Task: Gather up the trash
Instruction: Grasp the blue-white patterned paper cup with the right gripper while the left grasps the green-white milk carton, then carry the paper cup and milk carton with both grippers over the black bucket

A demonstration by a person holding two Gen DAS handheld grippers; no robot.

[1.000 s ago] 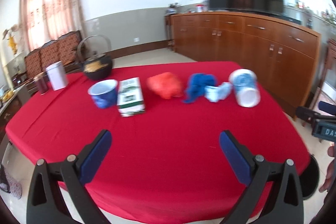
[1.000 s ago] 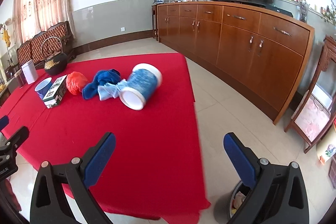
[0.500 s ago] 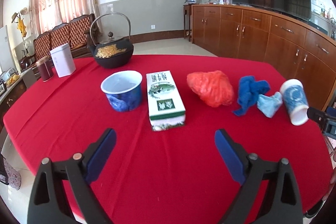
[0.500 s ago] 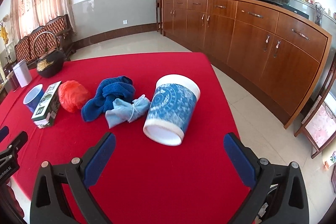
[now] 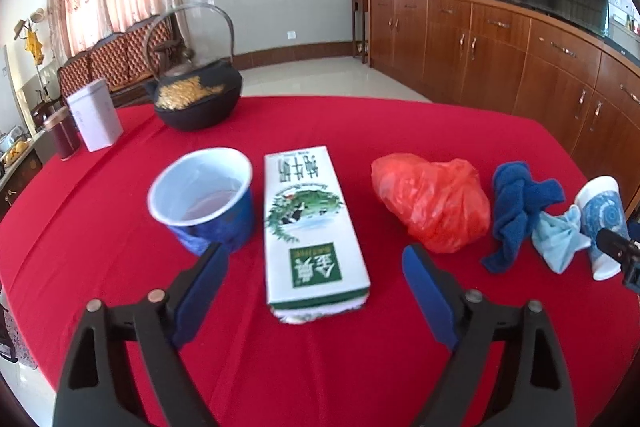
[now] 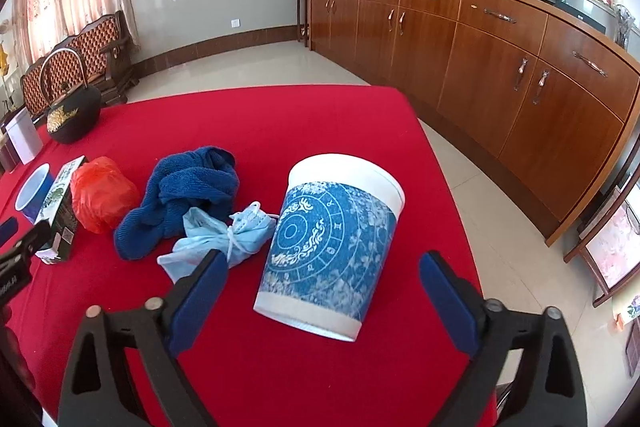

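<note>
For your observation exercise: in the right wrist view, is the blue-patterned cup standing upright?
No, the blue-patterned cup stands upside down on the red tablecloth, its wide rim against the cloth.

The left gripper [image 5: 314, 287] has black plastic arms with round metal screws. Both it and the right gripper [image 6: 323, 293] carry flat blue pads [image 6: 447, 303].
</note>
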